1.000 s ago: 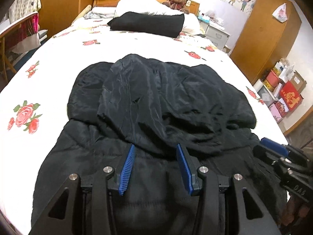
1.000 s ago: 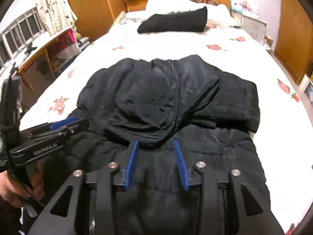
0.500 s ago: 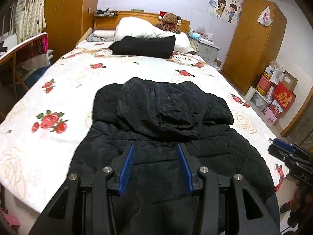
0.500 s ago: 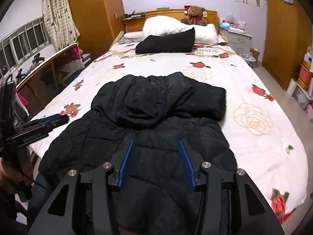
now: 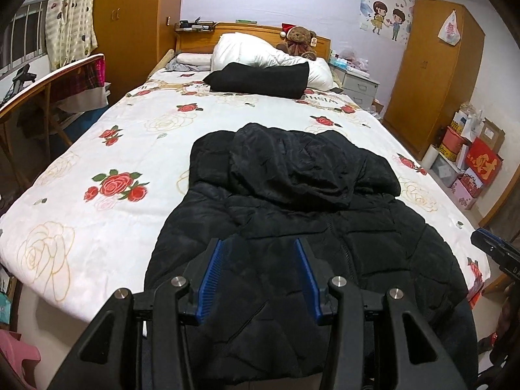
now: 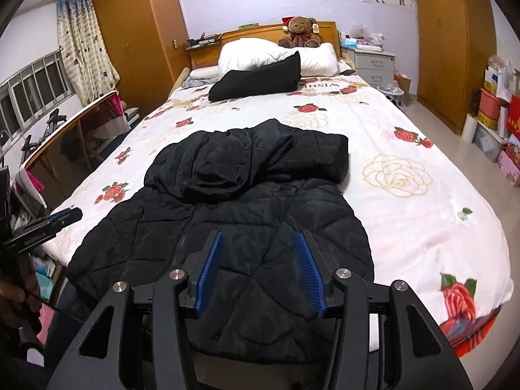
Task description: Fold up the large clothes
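A: Where does the fold stand?

B: The black padded jacket (image 5: 292, 234) lies along the middle of the flowered bedspread (image 5: 107, 149), hood (image 5: 292, 169) turned down over the chest toward twelve o'clock, hem hanging over the bed's near edge at six. I judge one fold done and the body not yet folded.

A: And the grippers?

B: The left gripper (image 5: 260, 276) hovers above the hem, jaws partly apart, nothing between them. The right gripper (image 6: 258, 269) is opening, also empty.

A: Next move?

B: Probably each takes a hem corner, at seven and five o'clock, and carries it toward the hood. The padding is thick, so a deep pinch.
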Demonstrator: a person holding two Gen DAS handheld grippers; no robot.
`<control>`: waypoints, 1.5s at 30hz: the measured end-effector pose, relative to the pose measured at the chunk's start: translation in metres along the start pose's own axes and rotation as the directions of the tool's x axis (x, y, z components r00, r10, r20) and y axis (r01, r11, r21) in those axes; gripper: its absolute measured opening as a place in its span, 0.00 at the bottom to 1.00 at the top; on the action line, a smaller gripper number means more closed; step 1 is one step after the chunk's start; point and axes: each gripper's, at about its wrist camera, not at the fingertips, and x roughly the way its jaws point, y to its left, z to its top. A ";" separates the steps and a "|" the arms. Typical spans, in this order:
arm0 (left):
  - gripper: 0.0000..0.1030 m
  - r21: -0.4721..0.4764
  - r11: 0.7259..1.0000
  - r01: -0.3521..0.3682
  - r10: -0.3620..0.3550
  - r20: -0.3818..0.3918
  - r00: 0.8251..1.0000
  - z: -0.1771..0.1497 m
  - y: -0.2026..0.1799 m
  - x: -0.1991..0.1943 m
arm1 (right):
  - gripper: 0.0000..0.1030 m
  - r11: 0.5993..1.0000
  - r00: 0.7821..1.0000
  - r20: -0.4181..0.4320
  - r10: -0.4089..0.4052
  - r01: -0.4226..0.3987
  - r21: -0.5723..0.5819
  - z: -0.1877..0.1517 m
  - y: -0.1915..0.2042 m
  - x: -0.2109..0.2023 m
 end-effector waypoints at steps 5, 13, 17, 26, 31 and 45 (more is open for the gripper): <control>0.46 -0.018 1.000 -0.017 0.017 -0.017 1.000 -0.011 0.013 0.004 | 0.64 0.999 1.000 -0.030 0.001 0.000 0.034 -0.009 -0.016 0.005; 0.46 -0.049 0.997 -0.063 0.061 -0.041 0.997 -0.021 0.041 0.019 | 0.64 0.991 0.994 -0.103 -0.029 0.042 0.131 -0.025 -0.054 0.028; 0.46 -0.066 0.993 -0.093 0.089 -0.068 0.994 -0.024 0.054 0.032 | 0.64 0.983 0.990 -0.136 -0.045 0.068 0.170 -0.033 -0.072 0.036; 0.51 -0.162 0.976 -0.147 0.118 -0.179 0.977 -0.036 0.095 0.066 | 0.64 0.965 0.979 -0.198 -0.053 0.101 0.242 -0.043 -0.107 0.055; 0.55 -0.183 0.974 -0.130 0.092 -0.204 0.975 -0.042 0.098 0.077 | 0.64 0.961 0.973 -0.231 -0.012 0.075 0.265 -0.050 -0.112 0.065; 0.62 -0.189 0.979 -0.081 0.026 -0.274 0.961 -0.059 0.082 0.083 | 0.64 0.942 0.948 -0.285 0.145 -0.044 0.333 -0.063 -0.098 0.064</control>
